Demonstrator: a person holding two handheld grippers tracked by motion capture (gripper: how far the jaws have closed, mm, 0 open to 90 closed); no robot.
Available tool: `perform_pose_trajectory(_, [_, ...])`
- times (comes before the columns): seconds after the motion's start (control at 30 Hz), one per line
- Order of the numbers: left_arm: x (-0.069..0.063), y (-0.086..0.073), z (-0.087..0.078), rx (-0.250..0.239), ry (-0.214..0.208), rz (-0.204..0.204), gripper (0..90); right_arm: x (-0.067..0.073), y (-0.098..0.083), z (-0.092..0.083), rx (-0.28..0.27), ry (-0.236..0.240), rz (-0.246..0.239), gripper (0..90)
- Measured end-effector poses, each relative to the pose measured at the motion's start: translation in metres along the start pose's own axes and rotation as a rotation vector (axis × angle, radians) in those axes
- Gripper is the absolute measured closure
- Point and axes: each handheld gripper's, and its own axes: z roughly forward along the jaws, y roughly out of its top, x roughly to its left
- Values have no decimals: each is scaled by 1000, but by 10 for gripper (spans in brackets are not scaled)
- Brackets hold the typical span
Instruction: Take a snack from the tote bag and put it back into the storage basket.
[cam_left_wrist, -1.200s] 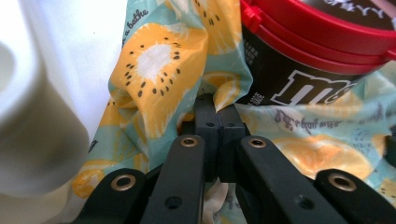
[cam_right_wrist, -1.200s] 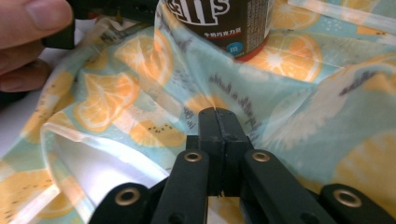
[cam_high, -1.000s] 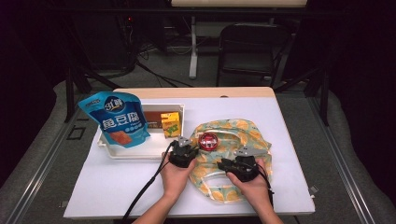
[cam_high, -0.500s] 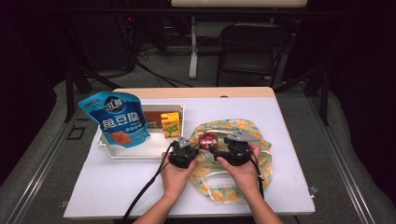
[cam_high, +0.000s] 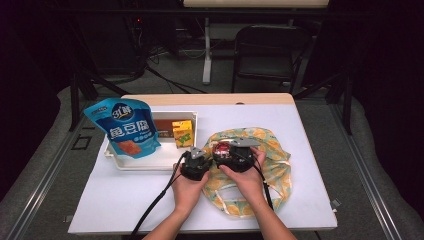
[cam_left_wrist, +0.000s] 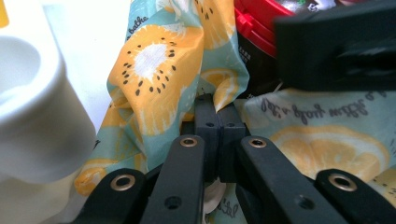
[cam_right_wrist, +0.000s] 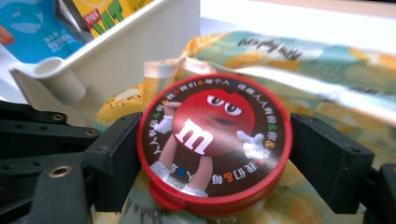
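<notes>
White table (cam_high: 310, 150) in a dark room. Right gripper (cam_right_wrist: 215, 154): jaws have just been opening and now stand wide on either side of the red candy tin (cam_right_wrist: 212, 140), on the fruit-print bag (cam_high: 270, 165). Left gripper (cam_left_wrist: 215, 116): jaws closed, pinching the bag's fabric beside the white tray (cam_high: 155, 162).

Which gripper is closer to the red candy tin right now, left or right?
Right. The right gripper has its jaws either side of the red candy tin. The left gripper sits just beside the tin, shut on the fruit-print bag.
</notes>
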Motion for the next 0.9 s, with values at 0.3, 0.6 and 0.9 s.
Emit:
perform_pose_trajectory(0.3, [0,0,0,0,-3,4,900,-1,0,1,2,-6,-10,254])
perform_pose_trajectory(0.6, [-2,0,0,-4,3,12,893,-7,7,-14,-27,18,22,254])
perform_pose_trajectory(0.9, [-6,-4,-9,-80,24,49,664,-8,23,-32,-53,11,11,256])
